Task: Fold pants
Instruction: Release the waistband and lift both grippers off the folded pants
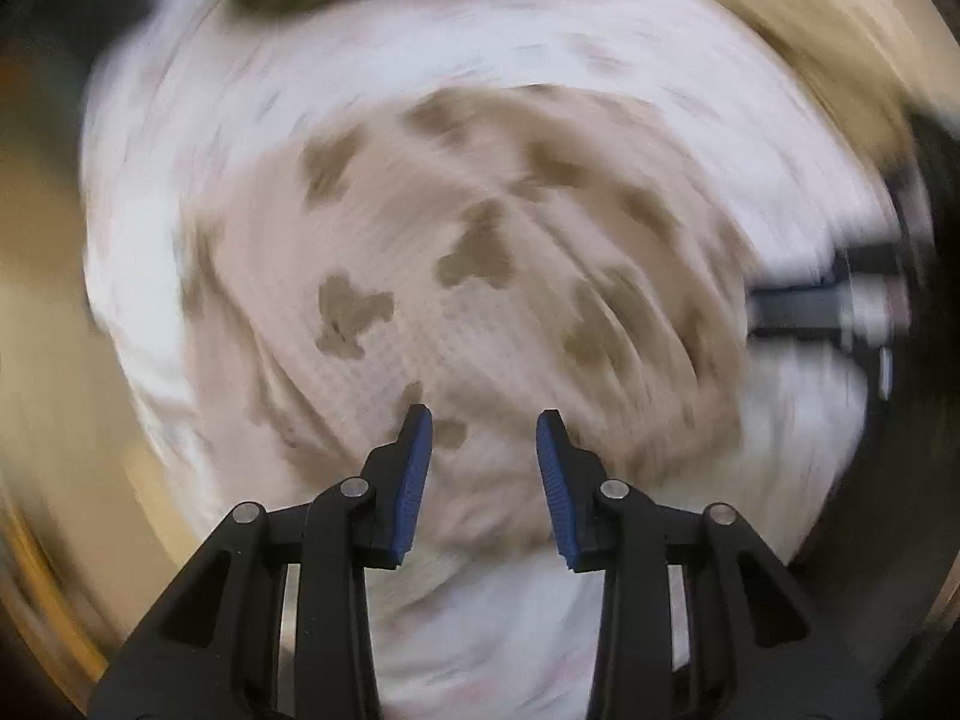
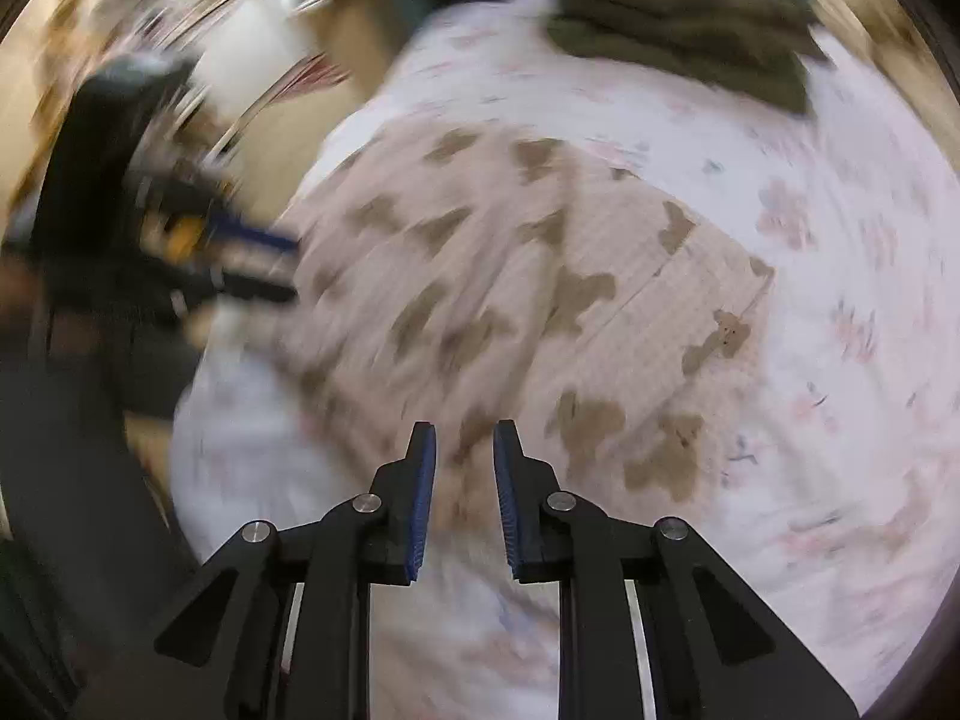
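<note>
Both grippers (image 1: 483,411) (image 2: 464,423) point steeply down at the pants (image 2: 540,300), jaws apart.

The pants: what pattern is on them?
Pale pink pants with brown bear-like blotches, clearest in the right wrist view.

Soft light, heavy swirling motion blur

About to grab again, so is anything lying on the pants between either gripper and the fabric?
Nothing visible. The pants lie bare below the right gripper and the left gripper. The dark folded clothes sit beyond them.
</note>
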`<state>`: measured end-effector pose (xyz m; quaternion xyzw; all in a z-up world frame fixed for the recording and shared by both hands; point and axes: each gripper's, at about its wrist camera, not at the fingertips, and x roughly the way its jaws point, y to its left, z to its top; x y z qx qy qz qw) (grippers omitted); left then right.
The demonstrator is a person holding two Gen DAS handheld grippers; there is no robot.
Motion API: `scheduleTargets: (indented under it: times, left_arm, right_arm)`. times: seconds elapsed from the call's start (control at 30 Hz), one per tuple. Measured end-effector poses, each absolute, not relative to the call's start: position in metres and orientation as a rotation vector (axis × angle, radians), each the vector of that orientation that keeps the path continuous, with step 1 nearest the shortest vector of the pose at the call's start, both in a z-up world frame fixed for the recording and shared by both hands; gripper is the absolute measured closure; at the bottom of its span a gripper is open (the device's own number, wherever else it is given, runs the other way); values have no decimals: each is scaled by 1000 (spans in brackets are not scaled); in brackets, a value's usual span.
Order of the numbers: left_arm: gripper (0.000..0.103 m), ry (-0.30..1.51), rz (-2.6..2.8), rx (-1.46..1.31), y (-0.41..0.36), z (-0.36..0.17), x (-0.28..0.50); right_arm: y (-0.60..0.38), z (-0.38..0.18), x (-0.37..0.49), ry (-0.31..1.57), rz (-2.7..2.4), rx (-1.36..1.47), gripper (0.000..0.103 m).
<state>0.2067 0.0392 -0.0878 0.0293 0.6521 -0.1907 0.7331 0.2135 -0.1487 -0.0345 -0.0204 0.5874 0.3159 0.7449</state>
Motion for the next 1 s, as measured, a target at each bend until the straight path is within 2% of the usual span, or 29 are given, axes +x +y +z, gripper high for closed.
scheduleTargets:
  times: [0.07, 0.13, 0.23, 0.3, 0.4, 0.53, 0.7, 0.8, 1.0]
  left_arm:
    - [72, 1503, -363, 3, 36, -114, 206]
    - [71, 1538, -345, 71, 30, -131, 193]
    - [69, 1517, -367, 218, 24, -131, 178]
    - [64, 1525, -371, 236, 26, -122, 179]
    - [58, 1506, -345, 139, 48, -100, 198]
    - [55, 1410, -194, -28, 103, -79, 246]
    - [55, 1364, -58, -408, 177, -94, 302]
    - [55, 1358, -63, -480, 189, -101, 316]
    - [55, 1316, -73, -494, 186, -101, 330]
  right_arm:
    - [-135, -55, 217, 1347, 676, -34, 87]
    - [-129, -76, 208, 1429, 673, -57, 87]
    - [-130, -91, 194, 1503, 689, -88, 88]
    - [-138, -80, 196, 1482, 679, -76, 89]
    - [-170, -48, 218, 1376, 644, 19, 84]
    - [-234, -29, 270, 1281, 491, 241, 76]
    - [-293, -55, 325, 1285, 351, 557, 76]
    - [-304, -79, 348, 1322, 349, 677, 76]
    - [-278, -92, 367, 1343, 371, 597, 76]
